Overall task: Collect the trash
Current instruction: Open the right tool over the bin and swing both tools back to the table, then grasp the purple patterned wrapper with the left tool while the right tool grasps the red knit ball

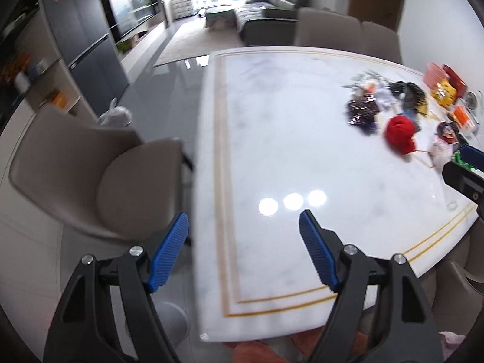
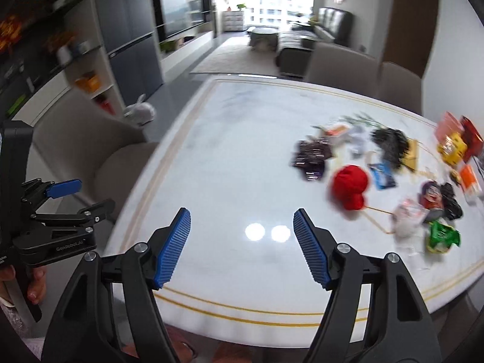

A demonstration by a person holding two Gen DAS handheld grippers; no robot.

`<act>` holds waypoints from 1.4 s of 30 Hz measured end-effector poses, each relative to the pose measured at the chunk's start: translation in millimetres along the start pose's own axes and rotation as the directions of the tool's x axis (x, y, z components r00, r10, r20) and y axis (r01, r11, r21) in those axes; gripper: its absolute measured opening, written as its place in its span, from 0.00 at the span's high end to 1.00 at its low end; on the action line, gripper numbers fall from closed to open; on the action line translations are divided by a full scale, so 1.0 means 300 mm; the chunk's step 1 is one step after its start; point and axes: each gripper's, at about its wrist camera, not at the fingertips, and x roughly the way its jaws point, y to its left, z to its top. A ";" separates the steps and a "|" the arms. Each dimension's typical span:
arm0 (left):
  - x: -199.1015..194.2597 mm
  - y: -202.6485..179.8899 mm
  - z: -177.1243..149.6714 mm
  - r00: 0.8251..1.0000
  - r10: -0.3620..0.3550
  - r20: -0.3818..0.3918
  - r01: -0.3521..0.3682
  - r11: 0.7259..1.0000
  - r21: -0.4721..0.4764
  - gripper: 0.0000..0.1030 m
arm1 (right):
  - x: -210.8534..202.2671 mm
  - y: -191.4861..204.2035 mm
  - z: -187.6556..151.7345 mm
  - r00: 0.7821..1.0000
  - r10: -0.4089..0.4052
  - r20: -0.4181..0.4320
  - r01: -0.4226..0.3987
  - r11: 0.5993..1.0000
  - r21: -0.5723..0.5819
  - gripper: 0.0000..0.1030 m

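Trash lies scattered on the right side of a white marble table (image 1: 272, 139) (image 2: 230, 157): a red crumpled ball (image 1: 399, 134) (image 2: 351, 186), a dark purple wrapper (image 1: 361, 110) (image 2: 311, 157), a black crumpled bag (image 1: 407, 92) (image 2: 390, 143), a blue packet (image 2: 382, 175), a green wrapper (image 2: 441, 236) and several small packets. My left gripper (image 1: 243, 225) is open and empty above the table's near left edge. My right gripper (image 2: 242, 220) is open and empty above the table's near edge. The trash lies well ahead and to the right of both.
Beige chairs stand at the left (image 1: 90, 169) (image 2: 99, 157) and at the far side (image 1: 326, 28). Red and yellow boxes (image 1: 444, 81) (image 2: 456, 139) stand at the table's right edge. A grey cabinet (image 1: 87, 42) and a sofa (image 1: 272, 9) lie beyond.
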 end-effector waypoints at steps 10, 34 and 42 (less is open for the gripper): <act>0.092 -0.406 0.214 0.994 -0.109 -0.009 0.109 0.982 0.155 0.26 | 0.019 -0.379 0.016 0.992 -0.129 -0.006 0.128 0.976 0.174 0.25; 0.677 -0.680 0.499 0.968 -0.209 -0.138 0.245 0.906 0.347 0.26 | 0.513 -0.598 0.101 0.961 -0.229 -0.155 0.266 0.918 0.294 0.21; 0.797 -0.725 0.486 0.960 -0.224 -0.168 0.270 0.900 0.342 0.58 | 0.586 -0.605 0.095 0.967 -0.192 -0.166 0.232 0.934 0.270 0.22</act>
